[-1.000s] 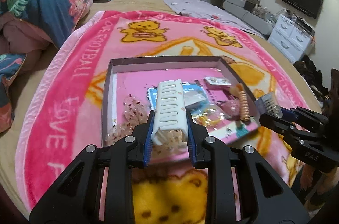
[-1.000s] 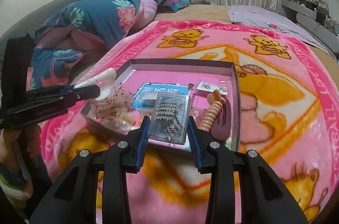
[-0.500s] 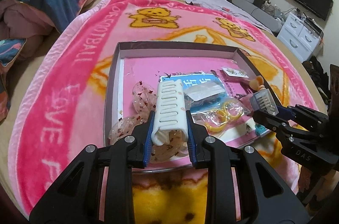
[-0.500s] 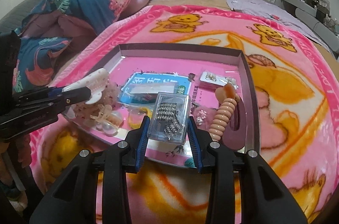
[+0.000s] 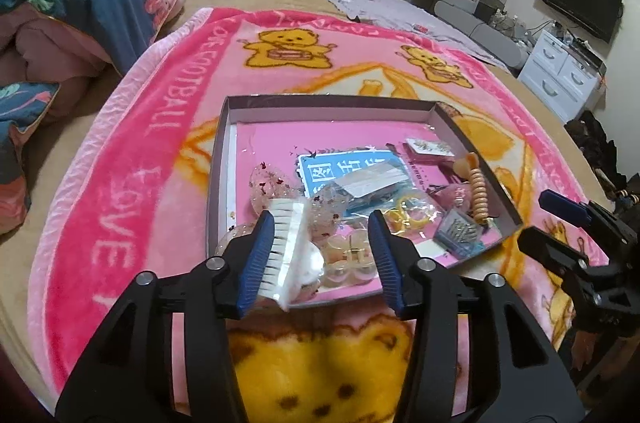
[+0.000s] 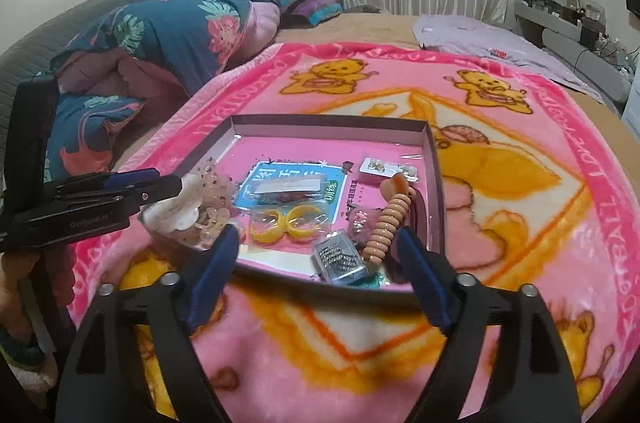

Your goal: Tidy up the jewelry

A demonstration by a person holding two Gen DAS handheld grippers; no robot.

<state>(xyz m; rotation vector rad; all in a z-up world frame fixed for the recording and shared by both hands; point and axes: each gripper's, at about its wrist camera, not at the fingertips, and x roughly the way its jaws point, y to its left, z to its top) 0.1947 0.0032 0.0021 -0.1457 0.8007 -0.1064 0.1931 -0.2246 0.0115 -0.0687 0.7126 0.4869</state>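
Left gripper: jaws spread wide, not clamping anything. White hair claw clip leans against the inner face of its left finger, tilted, lower end over the near-left corner of the tray; can't tell if it rests on the items below. Just beside it in that corner: clear glitter hair clips and a pale flower-shaped clip.

Right gripper: jaws spread wide too, nothing between them. It sits at the tray's near edge. Small clear box of studs lies in the tray just ahead of the fingers, near-right area, not touched by either pad.

Rest of tray contents, from the right wrist view:
- yellow rings in a clear bag, centre-near
- blue card with a clear packet on top, centre
- peach spiral hair tie, right side, next to the stud box
- earring card, far-right

Tray rests on a pink bear-print blanket spread over the bed. Floral duvet is bunched up well to the left.
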